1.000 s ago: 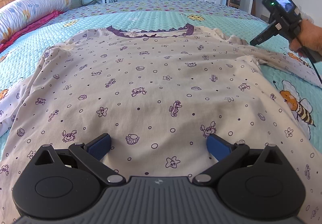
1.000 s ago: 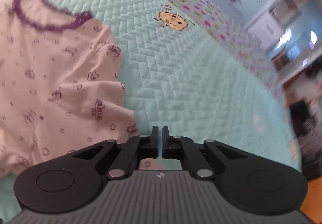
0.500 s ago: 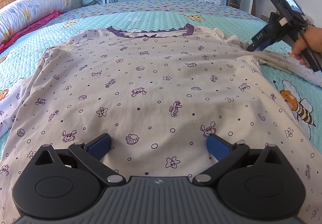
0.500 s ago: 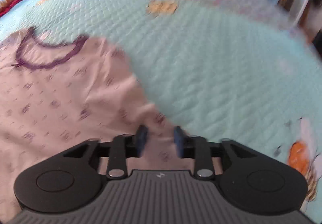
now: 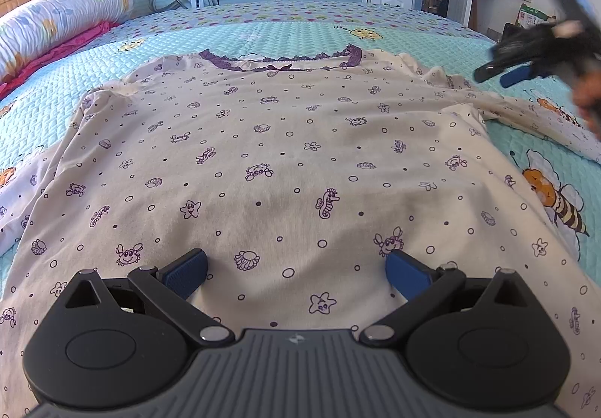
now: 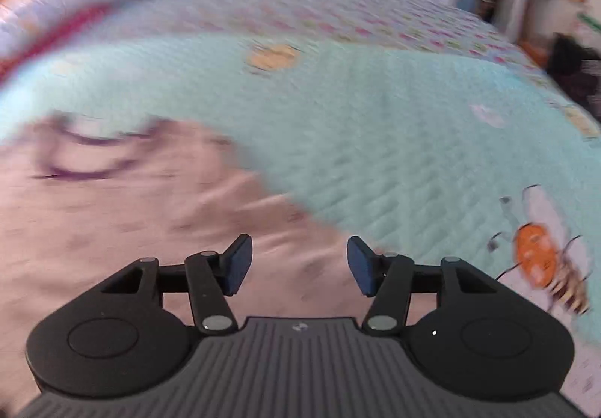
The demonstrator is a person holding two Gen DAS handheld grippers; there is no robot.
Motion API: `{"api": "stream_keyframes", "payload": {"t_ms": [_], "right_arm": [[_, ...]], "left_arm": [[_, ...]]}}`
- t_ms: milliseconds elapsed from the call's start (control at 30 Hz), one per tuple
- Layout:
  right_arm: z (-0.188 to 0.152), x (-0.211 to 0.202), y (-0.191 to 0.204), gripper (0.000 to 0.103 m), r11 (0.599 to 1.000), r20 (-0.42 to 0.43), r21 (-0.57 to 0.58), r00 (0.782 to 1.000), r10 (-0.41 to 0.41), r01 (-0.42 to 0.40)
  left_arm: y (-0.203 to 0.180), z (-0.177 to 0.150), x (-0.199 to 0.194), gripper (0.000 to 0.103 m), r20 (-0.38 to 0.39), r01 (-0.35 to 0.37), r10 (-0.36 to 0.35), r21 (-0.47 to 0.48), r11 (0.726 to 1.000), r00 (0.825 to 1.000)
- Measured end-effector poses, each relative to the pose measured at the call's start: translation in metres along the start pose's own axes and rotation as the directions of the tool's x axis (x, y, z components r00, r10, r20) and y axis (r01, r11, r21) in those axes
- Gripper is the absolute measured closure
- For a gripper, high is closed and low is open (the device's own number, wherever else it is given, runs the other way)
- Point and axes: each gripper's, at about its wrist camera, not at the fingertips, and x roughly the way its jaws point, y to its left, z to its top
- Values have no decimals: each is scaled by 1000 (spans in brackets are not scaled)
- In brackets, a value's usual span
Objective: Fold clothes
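Top (image 5: 285, 162) lies flat on the bed (image 5: 300, 35), neckline at 12 o'clock. Left gripper (image 5: 296, 267) hovers over the hem, jaws wide, empty. Right gripper (image 6: 298, 264), jaws just opened and empty, should regrasp the 3 o'clock sleeve (image 5: 541, 117) cleanly.

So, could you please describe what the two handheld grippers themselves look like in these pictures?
Both match. The left gripper and the right gripper each have a grey ribbed body with a small logo, two round black housings, black link arms on silver pivot pins, and blue textured pads. No cables or sleeves show. Seen from the left wrist, the right gripper is black and blurred.
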Motion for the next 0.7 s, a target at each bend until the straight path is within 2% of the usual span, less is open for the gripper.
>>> {"api": "stream_keyframes", "payload": {"t_ms": [33, 67, 100, 200, 267, 300, 367, 700], "right_arm": [[-10, -16, 4, 45, 998, 6, -21, 998, 56, -56], [-22, -29, 10, 45, 996, -6, -49, 997, 73, -73], [-34, -40, 15, 45, 996, -15, -75, 999, 49, -50], [-64, -58, 18, 45, 984, -23, -139, 993, -119, 115], [-77, -59, 6, 45, 978, -31, -91, 981, -193, 189], [-81, -61, -5, 45, 980, -34, -24, 979, -200, 199], [-83, -56, -24, 45, 969, -38, 53, 971, -238, 240], [-79, -44, -63, 44, 941, -32, -5, 940, -338, 338]], "left_arm": [[0, 0, 0, 0, 0, 0, 0, 0, 1000, 1000], [0, 0, 0, 0, 0, 0, 0, 0, 1000, 1000], [-1, 0, 0, 0, 0, -1, 1, 0, 1000, 1000], [-1, 0, 0, 0, 1, -2, 2, 1, 1000, 1000], [-2, 0, 0, 0, 1, -3, 3, 1, 1000, 1000], [-2, 0, 0, 0, 2, -4, 4, 2, 1000, 1000], [-2, -1, 1, 0, 3, -6, 6, 3, 1000, 1000], [-2, -1, 1, 0, 7, -10, 10, 0, 1000, 1000]]}}
